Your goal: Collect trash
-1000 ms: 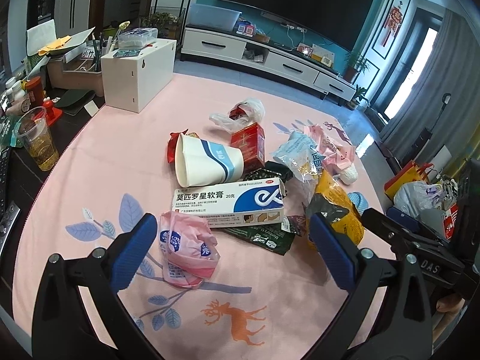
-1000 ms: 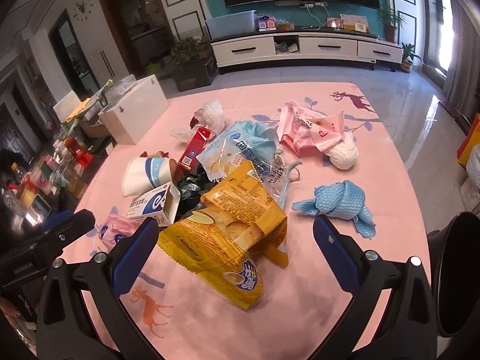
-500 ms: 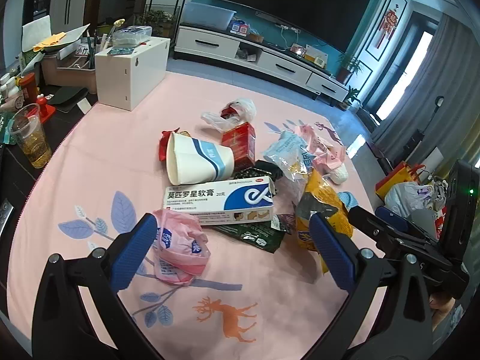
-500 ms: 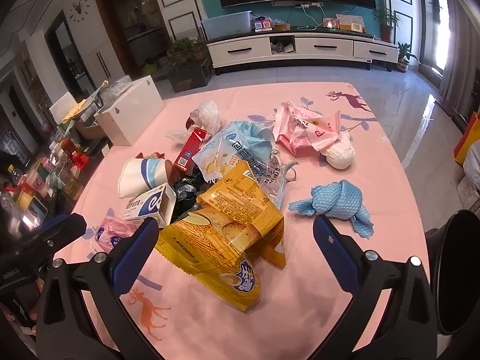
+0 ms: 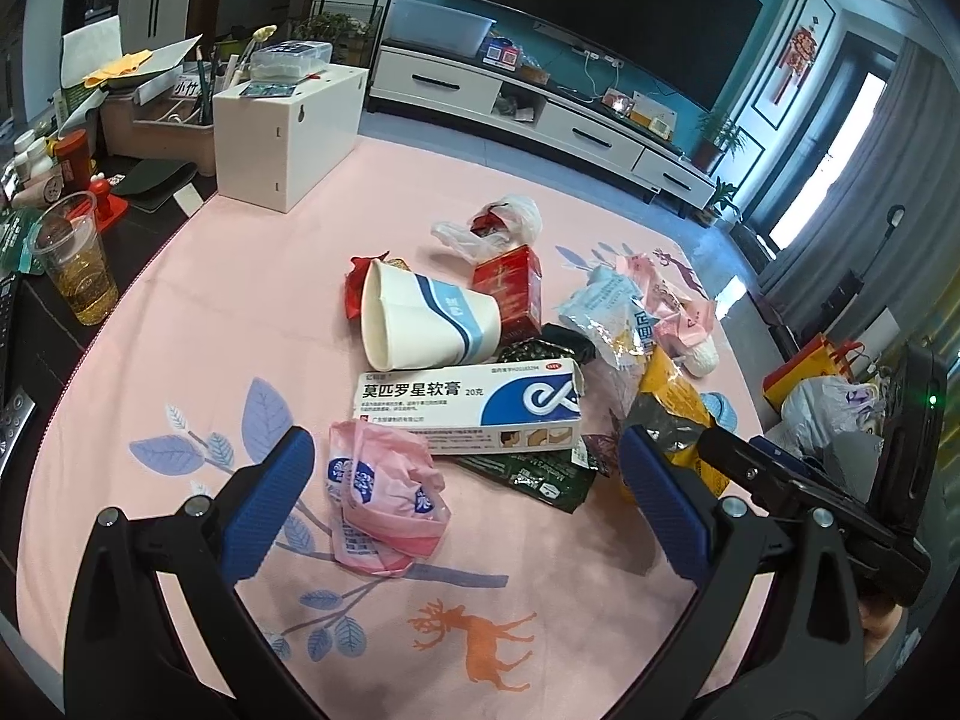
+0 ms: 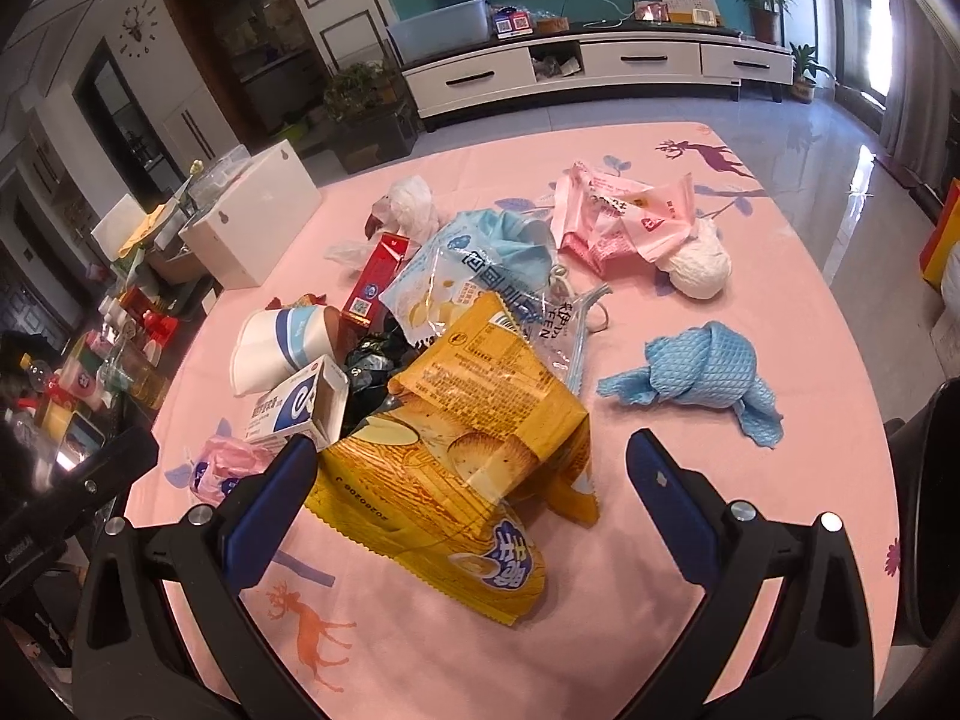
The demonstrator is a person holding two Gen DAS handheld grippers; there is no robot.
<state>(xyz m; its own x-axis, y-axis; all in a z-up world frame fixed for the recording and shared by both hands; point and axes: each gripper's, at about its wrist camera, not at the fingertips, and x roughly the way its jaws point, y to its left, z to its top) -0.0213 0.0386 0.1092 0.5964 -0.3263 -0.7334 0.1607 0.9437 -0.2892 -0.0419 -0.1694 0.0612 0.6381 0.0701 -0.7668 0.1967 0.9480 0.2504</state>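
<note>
Right tool [image 6: 468, 507] is hovering wide open over crumpled yellow foil snack bag [image 6: 462, 456] lying on pink printed tabletop [image 6: 750, 276]; knotted blue waffle-weave cloth [image 6: 699, 375] is sitting just beside it.

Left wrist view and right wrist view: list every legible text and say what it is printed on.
"莫匹罗星软膏 20克": white and blue cardboard ointment box, lying flat.
"小竹": small white card among the desk clutter.
"20260206": seam of the yellow foil biscuit bag, printed upside down.
Too small or blurred: red carton, pink crumpled plastic wrapper, dark green sachet, clear and blue snack bag.
</note>
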